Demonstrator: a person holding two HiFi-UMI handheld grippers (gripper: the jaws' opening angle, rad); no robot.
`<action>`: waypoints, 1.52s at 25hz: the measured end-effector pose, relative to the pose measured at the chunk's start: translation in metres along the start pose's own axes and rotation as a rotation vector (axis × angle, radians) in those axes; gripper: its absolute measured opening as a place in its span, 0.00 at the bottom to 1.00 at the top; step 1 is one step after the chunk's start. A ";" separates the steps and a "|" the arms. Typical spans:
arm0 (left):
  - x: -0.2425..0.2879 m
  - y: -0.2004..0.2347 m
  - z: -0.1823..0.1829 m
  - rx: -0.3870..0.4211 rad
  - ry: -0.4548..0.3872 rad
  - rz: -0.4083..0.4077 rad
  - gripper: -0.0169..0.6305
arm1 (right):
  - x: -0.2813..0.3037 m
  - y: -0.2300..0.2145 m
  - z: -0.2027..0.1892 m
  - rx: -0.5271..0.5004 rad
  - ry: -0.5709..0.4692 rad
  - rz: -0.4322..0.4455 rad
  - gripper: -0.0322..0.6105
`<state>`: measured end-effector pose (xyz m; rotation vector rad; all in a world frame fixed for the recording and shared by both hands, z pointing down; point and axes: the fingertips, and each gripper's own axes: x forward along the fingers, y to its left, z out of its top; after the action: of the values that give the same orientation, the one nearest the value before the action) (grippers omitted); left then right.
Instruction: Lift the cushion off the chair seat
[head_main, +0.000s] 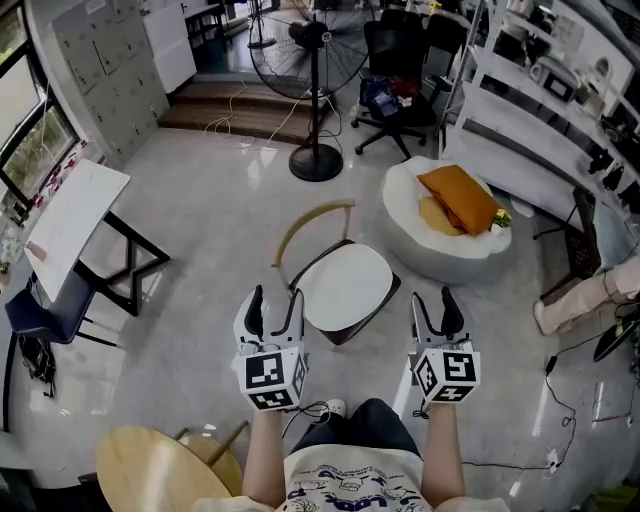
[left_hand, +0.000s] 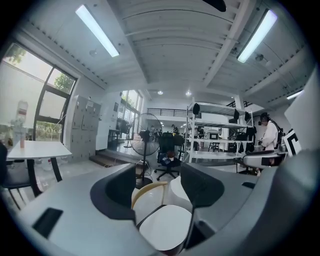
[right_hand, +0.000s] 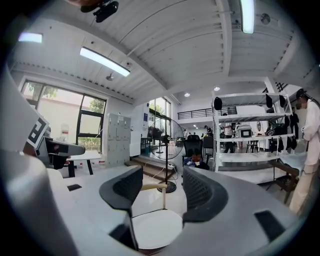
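**Both grippers poised, cushion untouched**

A soft, rounded white beanbag (head_main: 430, 262) sits at two o'clock of the chair (head_main: 320, 209), whose curved wooden back rises over a dark frame. The cushion (head_main: 346, 283), a smooth white rounded pad, lies flat on the seat. At seven and four o'clock of it, the left gripper (head_main: 277, 300) and right gripper (head_main: 434, 300) hover, jaws wide apart and holding nothing, probably flanking it for a two-sided lift.
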<state>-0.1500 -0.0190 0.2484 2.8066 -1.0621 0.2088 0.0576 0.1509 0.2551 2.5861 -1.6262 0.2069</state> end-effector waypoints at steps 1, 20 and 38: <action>0.008 0.001 -0.002 0.000 0.008 0.002 0.45 | 0.008 -0.002 -0.002 0.001 0.008 0.004 0.45; 0.222 0.007 -0.031 -0.065 0.104 0.207 0.45 | 0.259 -0.109 -0.024 -0.010 0.103 0.143 0.44; 0.338 0.036 -0.111 -0.191 0.305 0.514 0.45 | 0.478 -0.140 -0.103 -0.099 0.319 0.464 0.46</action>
<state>0.0675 -0.2447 0.4198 2.1959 -1.5966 0.5325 0.3805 -0.1993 0.4319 1.9433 -2.0122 0.5202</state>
